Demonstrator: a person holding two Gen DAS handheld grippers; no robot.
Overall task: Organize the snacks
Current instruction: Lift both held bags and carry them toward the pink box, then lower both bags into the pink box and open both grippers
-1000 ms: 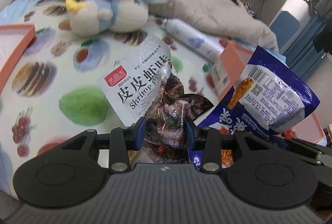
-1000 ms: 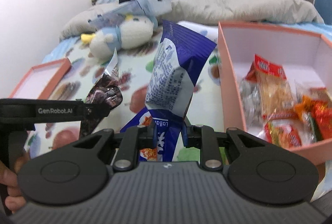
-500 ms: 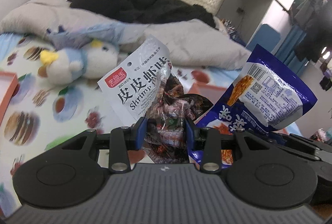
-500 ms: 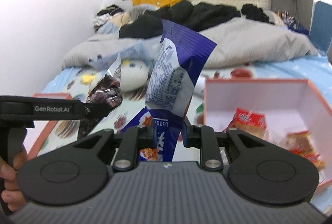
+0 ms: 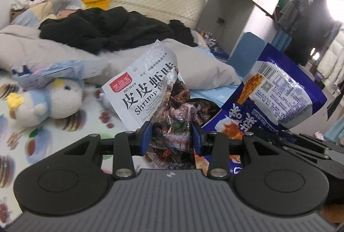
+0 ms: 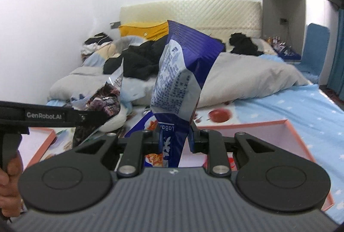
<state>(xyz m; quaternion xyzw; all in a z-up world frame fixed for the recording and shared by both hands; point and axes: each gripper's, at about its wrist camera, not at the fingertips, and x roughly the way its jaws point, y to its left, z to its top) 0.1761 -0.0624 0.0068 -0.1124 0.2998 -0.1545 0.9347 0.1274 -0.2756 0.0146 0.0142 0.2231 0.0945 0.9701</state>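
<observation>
Behind, a cluttered bed; left claw grips the shrimp bag at centre, right claw grips the blue bag.

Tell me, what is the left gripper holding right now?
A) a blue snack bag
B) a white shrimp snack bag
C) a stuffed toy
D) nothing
B: the left gripper is shut on the white shrimp snack bag; the blue snack bag is in the right gripper.
</observation>
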